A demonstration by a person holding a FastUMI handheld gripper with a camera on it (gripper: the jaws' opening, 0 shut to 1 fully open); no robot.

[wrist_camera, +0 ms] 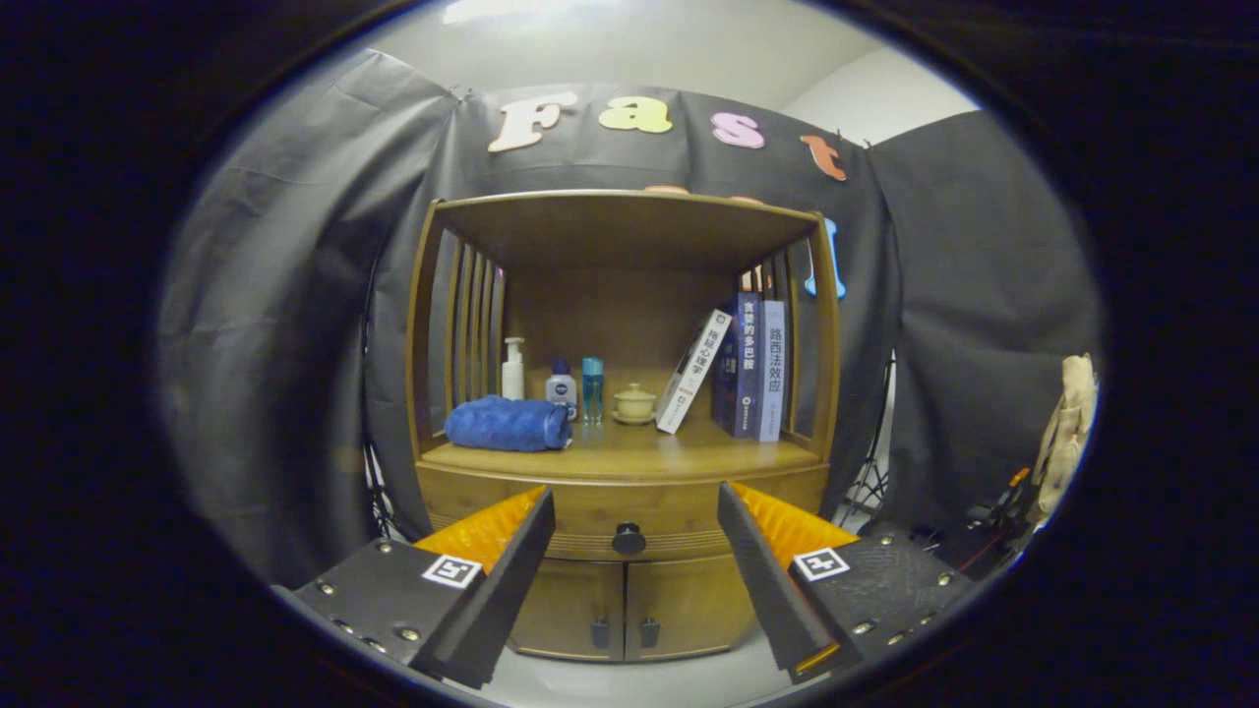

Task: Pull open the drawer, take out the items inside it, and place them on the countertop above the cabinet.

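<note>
The gripper (634, 511) is spread wide and holds nothing, low in the frame before a wooden cabinet (623, 393). The closed drawer (590, 519) sits at lower centre, its dark knob (629, 539) between the fingers and beyond them. Above it, the desk (629, 457) carries a rolled blue towel (508, 424), bottles (551, 382), a small lidded cup (634, 403) and books (740, 366).
</note>
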